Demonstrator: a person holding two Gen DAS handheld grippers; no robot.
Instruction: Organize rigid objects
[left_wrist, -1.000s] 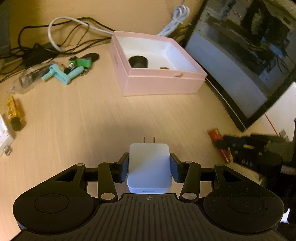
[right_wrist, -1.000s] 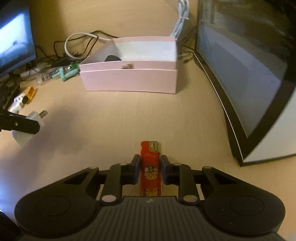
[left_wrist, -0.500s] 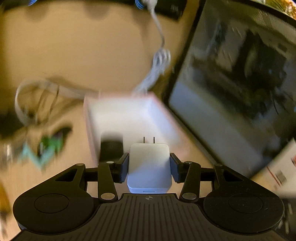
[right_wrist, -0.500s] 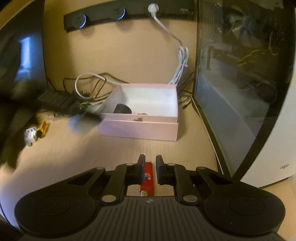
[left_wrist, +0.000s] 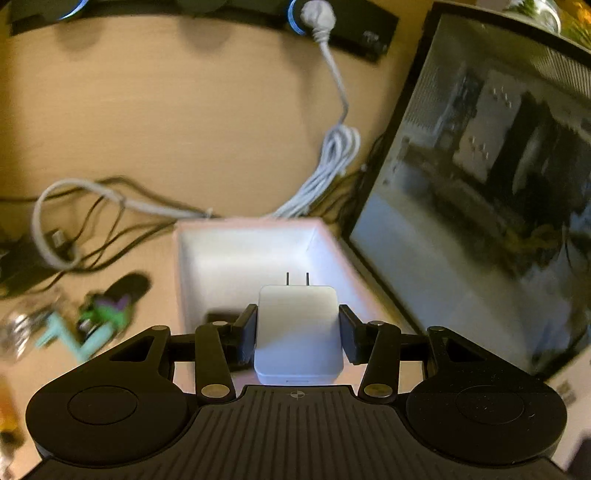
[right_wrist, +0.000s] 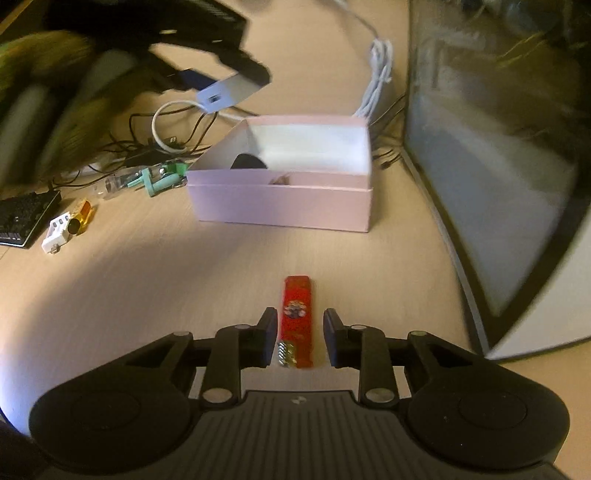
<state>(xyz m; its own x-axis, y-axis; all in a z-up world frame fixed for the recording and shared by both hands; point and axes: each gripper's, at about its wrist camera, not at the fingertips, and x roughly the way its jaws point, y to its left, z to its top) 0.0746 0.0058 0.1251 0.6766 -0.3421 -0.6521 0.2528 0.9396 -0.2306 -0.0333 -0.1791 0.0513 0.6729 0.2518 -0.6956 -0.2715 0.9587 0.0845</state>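
My left gripper (left_wrist: 297, 325) is shut on a white wall charger (left_wrist: 298, 332), prongs pointing forward, and holds it above the open pink box (left_wrist: 251, 251). A black round object (left_wrist: 221, 317) lies inside the box. In the right wrist view the charger (right_wrist: 225, 92) hangs over the back left corner of the pink box (right_wrist: 280, 206). A red lighter (right_wrist: 297, 314) lies flat on the desk between the fingers of my right gripper (right_wrist: 300, 328). Its jaws are opening, and a gap shows on each side of the lighter.
A large dark monitor (right_wrist: 498, 147) stands close to the right of the box. Left of the box lie cables (right_wrist: 162, 129), teal and green parts (right_wrist: 159, 181), a yellow lighter (right_wrist: 81, 216), a white adapter (right_wrist: 57, 232) and a keyboard corner (right_wrist: 22, 218). A power strip (left_wrist: 351, 22) runs along the back.
My left gripper carried the charger up and forward to above the pink box. My right gripper let go of the red lighter, which now lies on the desk between the parted jaws.
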